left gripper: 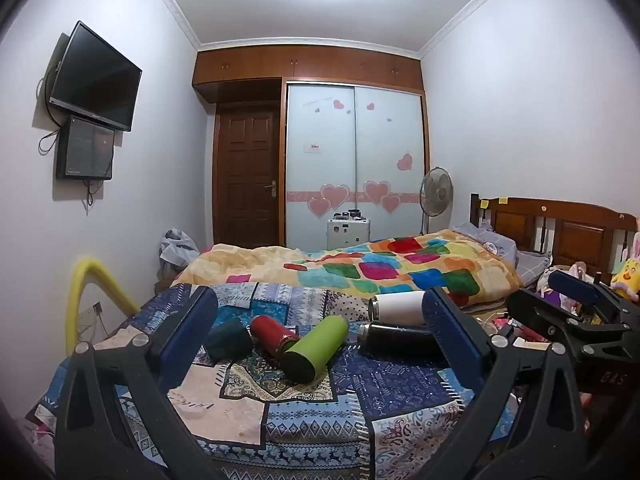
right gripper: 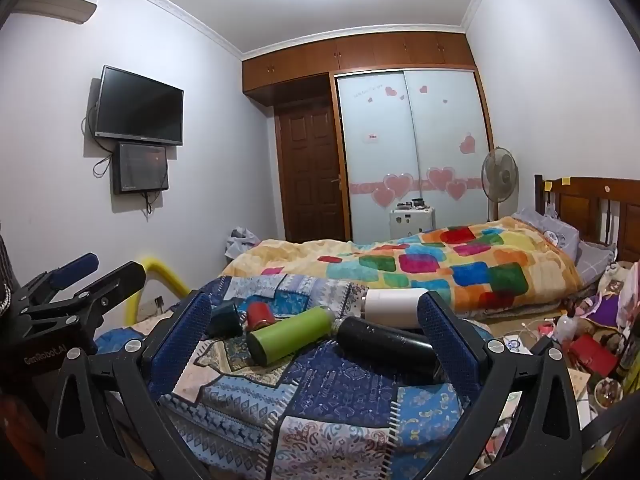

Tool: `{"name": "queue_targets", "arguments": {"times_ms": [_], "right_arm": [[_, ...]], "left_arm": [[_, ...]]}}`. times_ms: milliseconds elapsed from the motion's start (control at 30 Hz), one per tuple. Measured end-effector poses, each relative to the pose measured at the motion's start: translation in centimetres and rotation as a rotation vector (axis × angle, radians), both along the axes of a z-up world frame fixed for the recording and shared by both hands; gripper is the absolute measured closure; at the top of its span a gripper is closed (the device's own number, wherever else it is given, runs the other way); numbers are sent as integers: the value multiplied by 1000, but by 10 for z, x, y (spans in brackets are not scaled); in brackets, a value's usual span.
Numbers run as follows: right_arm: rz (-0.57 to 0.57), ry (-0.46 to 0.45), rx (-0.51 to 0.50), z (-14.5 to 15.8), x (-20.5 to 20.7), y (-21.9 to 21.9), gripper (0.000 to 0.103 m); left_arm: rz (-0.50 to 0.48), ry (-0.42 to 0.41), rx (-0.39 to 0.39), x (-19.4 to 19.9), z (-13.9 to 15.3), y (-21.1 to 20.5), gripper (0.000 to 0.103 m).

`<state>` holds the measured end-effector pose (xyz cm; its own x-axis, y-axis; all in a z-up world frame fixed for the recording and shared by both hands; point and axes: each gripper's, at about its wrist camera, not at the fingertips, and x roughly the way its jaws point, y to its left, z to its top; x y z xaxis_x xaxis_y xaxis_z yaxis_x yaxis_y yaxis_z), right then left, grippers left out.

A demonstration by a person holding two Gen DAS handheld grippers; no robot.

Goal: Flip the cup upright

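Several cups lie on their sides on a blue patchwork quilt (left gripper: 400, 384): a dark teal cup (left gripper: 229, 336), a red one (left gripper: 273, 334), a green one (left gripper: 316, 346), a black one (left gripper: 396, 340) and a white one (left gripper: 398, 307). My left gripper (left gripper: 318, 316) is open and empty, a short way before them. My right gripper (right gripper: 314, 318) is open and empty too, with the green cup (right gripper: 286, 338), black cup (right gripper: 386, 344), white cup (right gripper: 394, 308), red cup (right gripper: 260, 314) and teal cup (right gripper: 226, 318) beyond its fingers. The right gripper also shows in the left view (left gripper: 576, 300).
A colourful blanket (left gripper: 360, 268) covers the bed behind the quilt. A yellow foam-covered rail (left gripper: 86, 296) stands at the left. Clutter (right gripper: 580, 344) lies to the right by the wooden headboard (right gripper: 592, 204). A fan (left gripper: 436, 194), wardrobe and door stand at the back.
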<state>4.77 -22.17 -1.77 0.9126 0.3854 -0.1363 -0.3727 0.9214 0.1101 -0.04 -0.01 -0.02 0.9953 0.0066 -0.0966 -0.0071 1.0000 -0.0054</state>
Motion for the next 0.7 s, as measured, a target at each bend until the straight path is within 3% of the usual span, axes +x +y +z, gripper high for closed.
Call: {"name": "queue_targets", "arguments": {"times_ms": [700], "right_arm": [[-1,-11,-1,4,-4,2,0]], "left_arm": [[1,4,-28,-5,6,8,0]]}}
